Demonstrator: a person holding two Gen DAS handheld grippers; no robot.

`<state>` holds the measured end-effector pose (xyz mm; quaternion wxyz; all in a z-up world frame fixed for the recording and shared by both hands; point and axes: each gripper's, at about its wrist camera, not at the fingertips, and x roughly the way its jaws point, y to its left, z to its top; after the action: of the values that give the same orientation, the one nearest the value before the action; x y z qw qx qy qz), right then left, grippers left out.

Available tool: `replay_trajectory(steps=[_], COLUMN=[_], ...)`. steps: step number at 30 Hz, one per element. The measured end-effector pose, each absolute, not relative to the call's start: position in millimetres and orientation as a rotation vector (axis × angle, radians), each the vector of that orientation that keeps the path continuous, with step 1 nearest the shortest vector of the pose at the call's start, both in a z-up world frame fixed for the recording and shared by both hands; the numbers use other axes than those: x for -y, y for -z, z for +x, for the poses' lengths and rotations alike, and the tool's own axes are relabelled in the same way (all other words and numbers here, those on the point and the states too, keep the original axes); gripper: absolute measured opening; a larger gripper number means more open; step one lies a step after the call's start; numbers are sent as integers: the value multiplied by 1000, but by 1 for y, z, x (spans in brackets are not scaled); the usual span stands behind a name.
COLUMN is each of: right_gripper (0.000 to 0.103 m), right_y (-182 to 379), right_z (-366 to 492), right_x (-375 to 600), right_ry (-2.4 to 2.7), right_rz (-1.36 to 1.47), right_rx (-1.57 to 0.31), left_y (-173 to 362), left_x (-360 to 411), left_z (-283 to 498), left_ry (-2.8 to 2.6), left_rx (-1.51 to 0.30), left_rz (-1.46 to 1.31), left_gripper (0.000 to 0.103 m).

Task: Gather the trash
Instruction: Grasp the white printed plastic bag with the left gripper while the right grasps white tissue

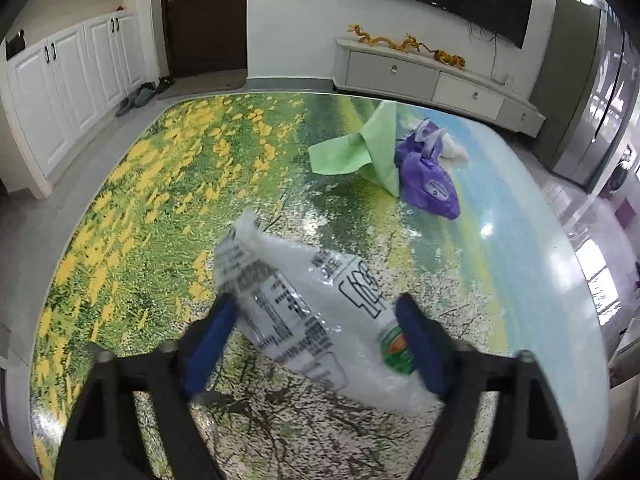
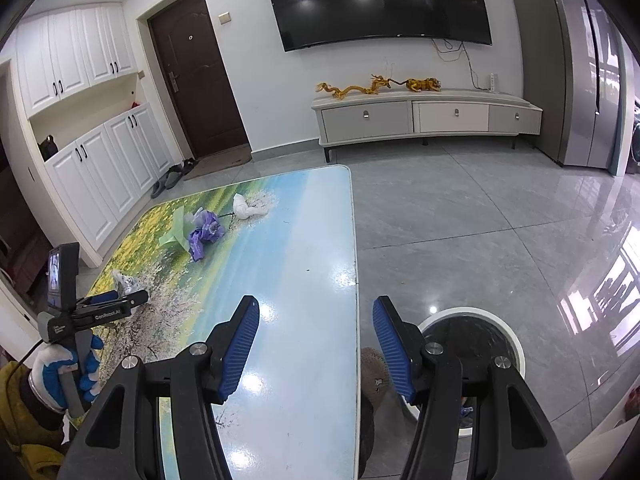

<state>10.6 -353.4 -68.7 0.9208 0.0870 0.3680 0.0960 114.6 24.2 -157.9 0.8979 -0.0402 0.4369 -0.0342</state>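
Note:
A clear plastic wrapper with black print [image 1: 312,312] lies on the flower-print table [image 1: 160,184] between the spread fingers of my left gripper [image 1: 320,336], which is open around it. Farther back lie a green paper sheet [image 1: 360,148], a purple plastic bag [image 1: 428,180] and a white crumpled wad [image 1: 452,150]. My right gripper [image 2: 316,344] is open and empty over the table's right edge [image 2: 354,280]. A round white bin with a dark liner [image 2: 480,340] stands on the floor below it. The right wrist view also shows the left gripper [image 2: 116,304], the purple bag [image 2: 204,236] and the white wad [image 2: 248,208].
A white TV cabinet [image 2: 424,116] with yellow figurines stands against the far wall under a television [image 2: 380,0]. White cupboards [image 2: 88,168] line the left, with slippers [image 2: 168,180] near a brown door. A grey fridge [image 2: 580,64] stands at right. The floor is glossy grey tile.

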Motion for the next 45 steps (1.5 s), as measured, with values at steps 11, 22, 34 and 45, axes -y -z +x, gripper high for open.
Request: replay_trajectory(steps=[11, 22, 34, 45], right_gripper=[57, 53, 49, 20], right_y=[78, 126, 164, 160], right_z=[79, 215, 300, 263], right_x=[294, 221, 175, 189], right_ry=[-305, -377, -383, -400], right_rz=[83, 15, -50, -24], right_rx=[-815, -920, -968, -946], left_y=[154, 157, 163, 159], left_x=[-61, -84, -94, -92], left_z=[124, 172, 181, 175], left_ry=[240, 260, 310, 295], left_rx=[-846, -801, -816, -792], left_rz=[-124, -134, -230, -204], left_gripper=[23, 19, 19, 17])
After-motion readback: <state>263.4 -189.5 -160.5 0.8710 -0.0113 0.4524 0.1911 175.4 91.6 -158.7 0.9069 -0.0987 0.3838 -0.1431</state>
